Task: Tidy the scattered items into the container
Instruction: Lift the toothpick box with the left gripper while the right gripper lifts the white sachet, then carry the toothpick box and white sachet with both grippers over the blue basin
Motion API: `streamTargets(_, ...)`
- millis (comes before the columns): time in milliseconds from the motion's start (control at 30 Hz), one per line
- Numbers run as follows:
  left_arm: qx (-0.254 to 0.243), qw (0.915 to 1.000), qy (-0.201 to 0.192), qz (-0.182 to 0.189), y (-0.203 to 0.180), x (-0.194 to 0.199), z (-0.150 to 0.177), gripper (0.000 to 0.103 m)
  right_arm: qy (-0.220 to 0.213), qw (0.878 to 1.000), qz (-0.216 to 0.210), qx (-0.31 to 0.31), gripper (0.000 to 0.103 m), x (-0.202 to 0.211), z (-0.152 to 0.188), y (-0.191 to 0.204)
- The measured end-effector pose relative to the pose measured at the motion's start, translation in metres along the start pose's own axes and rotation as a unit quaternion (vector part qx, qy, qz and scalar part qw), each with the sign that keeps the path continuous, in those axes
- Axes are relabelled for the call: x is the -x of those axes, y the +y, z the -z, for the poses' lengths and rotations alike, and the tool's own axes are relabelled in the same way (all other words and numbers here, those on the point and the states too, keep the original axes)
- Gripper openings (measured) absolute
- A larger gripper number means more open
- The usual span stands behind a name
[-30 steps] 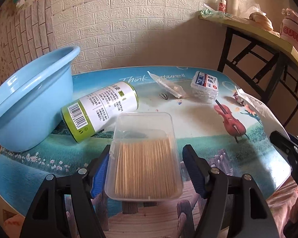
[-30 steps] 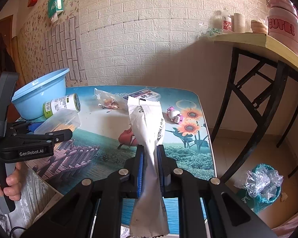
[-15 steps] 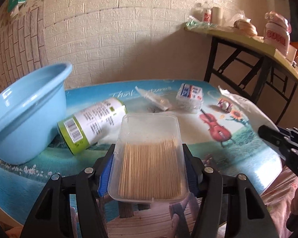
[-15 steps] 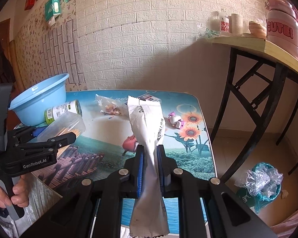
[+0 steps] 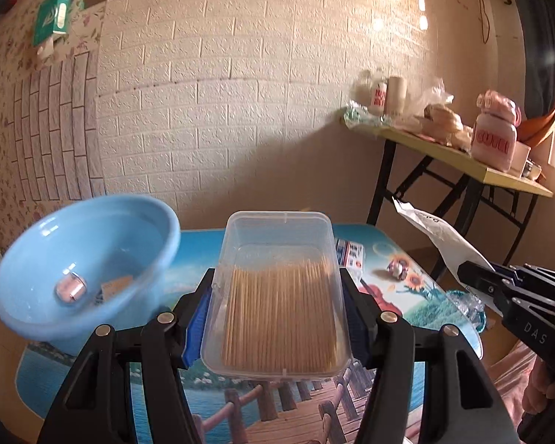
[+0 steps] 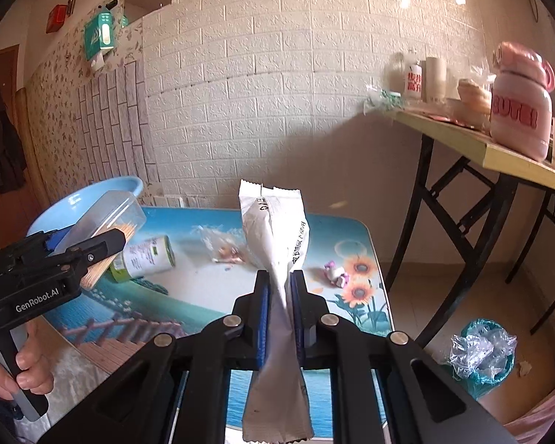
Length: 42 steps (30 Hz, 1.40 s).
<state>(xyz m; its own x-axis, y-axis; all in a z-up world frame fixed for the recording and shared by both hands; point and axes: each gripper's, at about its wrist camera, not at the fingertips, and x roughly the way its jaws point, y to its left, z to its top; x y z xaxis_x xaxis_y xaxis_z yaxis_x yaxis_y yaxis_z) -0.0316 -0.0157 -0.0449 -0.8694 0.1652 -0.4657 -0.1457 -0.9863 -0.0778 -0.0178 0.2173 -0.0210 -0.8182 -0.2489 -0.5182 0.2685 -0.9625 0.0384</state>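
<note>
Left gripper (image 5: 277, 310) clamped the clear rectangular plastic box of wooden toothpicks (image 5: 279, 296), long axis pointing forward; round light-blue plastic basin (image 5: 81, 270) lay just left of the box; right gripper (image 6: 279, 318), pinching the white crinkled sachet (image 6: 277, 244), sat farther from the basin.

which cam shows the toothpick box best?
Left wrist: the toothpick box fills the centre, clamped in the left claw, sticks visible through the clear plastic. Right wrist shows it only small, side-on at the left edge.

Wall: I see white embossed brick (image 6: 277, 74) across the centre.
Furniture: yellow-topped folding table (image 6: 499, 148), black legs, at right.
Floor: beige tiles (image 6: 444, 296), lower right.
</note>
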Motion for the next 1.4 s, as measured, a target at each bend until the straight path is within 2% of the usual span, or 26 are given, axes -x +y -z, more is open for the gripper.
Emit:
streamTargets(333,0.02,0.9988,-0.042,-0.018,0.037,0.039,-0.025,0.059,-0.033,0.999,-0.01,0.018,0.011,0.029,-0.032,0.045)
streamTargets(500,0.043,0.9976,-0.046,-0.027,0.064,0.053,-0.031,0.059,-0.049,0.998,-0.02,0.035,0.011,0.037,-0.052,0.071)
streamTargets(733,0.043,0.9958,-0.055,-0.058,0.097,0.071,-0.039,0.059,-0.062,0.995,-0.042,0.063,0.011,0.038,-0.076,0.116)
streamTargets(1100,0.053,0.9935,-0.061,-0.08,0.147,0.088,-0.06,0.059,-0.046,0.989,-0.106,0.096,0.011,0.02,-0.108,0.191)
streamTargets(1400,0.045,0.992,-0.058,-0.103,0.186,0.096,-0.079,0.059,-0.033,0.985,-0.142,0.094,0.011,-0.007,-0.145,0.238)
